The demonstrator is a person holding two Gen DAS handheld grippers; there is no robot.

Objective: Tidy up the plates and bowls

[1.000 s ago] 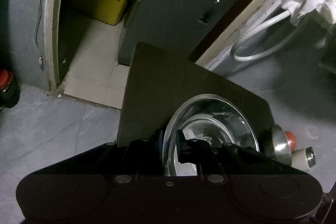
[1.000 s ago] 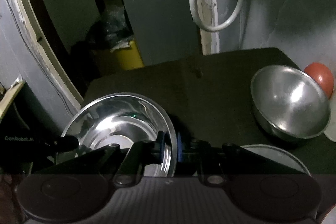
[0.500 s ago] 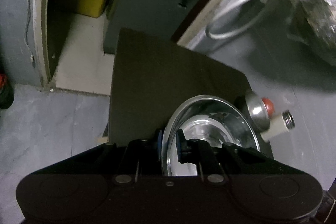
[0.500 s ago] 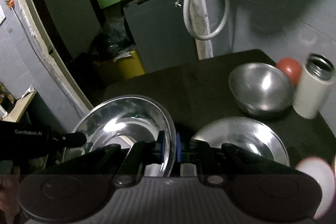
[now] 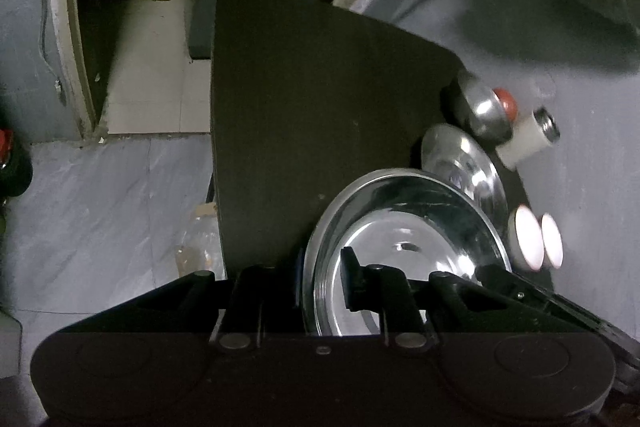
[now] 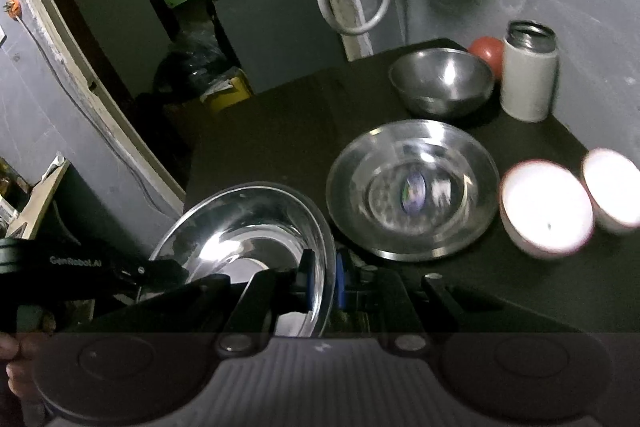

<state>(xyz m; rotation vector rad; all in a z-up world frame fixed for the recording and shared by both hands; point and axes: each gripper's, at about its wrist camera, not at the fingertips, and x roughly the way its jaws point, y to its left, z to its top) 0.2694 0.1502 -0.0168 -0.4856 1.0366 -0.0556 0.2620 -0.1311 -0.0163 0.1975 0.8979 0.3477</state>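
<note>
Spreading across both views was the dark table (image 6: 280, 115), and above its near left corner the big steel plate (image 6: 248, 227) was carried by both grippers at once. It was seen on edge between the jaws of the right gripper (image 6: 322, 281), which were pinched fully together on its right rim. On the opposite rim the left gripper (image 5: 322, 277) was placed, its jaws just opening: the rim was between them, but a clear gap was visible to the inner finger (image 5: 352, 279), so no squeeze was being applied from that side.

Just beside the carried plate lay a second steel plate (image 6: 412, 187), flat on the table, and it was judged to be the likely spot for stacking. To land it cleanly, the held plate would best be kept level, centred over that one and lowered until supported before the right jaws were released, since all the weight was judged to hang from one rim.

Behind it sat a steel bowl (image 6: 442, 83), with a white flask (image 6: 528, 75) beside it. Two small white bowls (image 6: 546, 207) were noted near the right edge, touching or nearly so; care would be needed not to clip them.
</note>
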